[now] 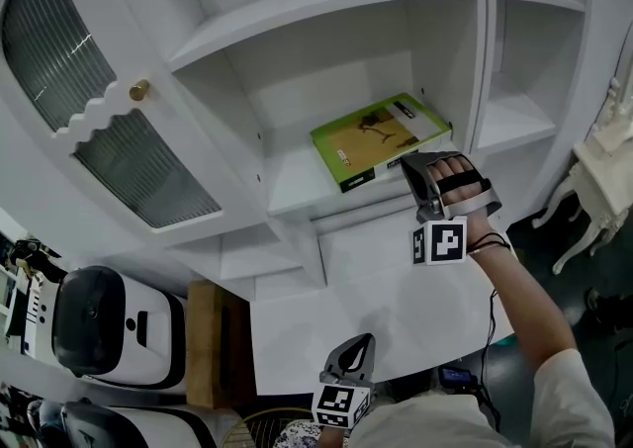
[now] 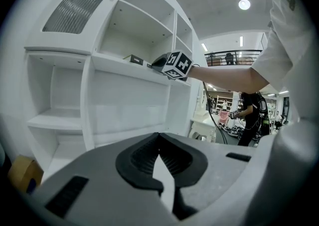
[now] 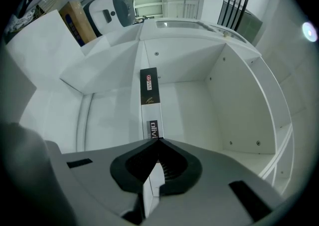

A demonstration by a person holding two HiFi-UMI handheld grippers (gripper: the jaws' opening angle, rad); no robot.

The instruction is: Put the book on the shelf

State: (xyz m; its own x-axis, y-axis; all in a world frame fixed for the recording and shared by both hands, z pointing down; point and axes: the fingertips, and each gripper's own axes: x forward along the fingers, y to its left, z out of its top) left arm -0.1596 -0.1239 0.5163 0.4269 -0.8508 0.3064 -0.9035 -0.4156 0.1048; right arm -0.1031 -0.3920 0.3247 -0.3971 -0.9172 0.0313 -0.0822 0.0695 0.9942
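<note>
A green book (image 1: 381,137) lies flat on a board of the white shelf (image 1: 297,184), reaching back into the compartment. My right gripper (image 1: 417,167) is shut on the book's near corner. In the right gripper view the book's thin edge (image 3: 149,90) runs away from the closed right gripper (image 3: 158,140) over the shelf board (image 3: 189,105). My left gripper (image 1: 362,343) hangs low in front of the cabinet, shut and holding nothing. The left gripper view shows the left gripper (image 2: 159,134) with jaw tips together, and farther off the book (image 2: 133,59) and the right gripper's marker cube (image 2: 177,64).
An open cabinet door (image 1: 99,110) with ribbed glass and a brass knob (image 1: 139,90) stands to the left. White machines (image 1: 109,327) and a cardboard box (image 1: 213,337) sit on the floor at lower left. A white ornate table (image 1: 603,169) is at right. A person (image 2: 251,115) stands far behind.
</note>
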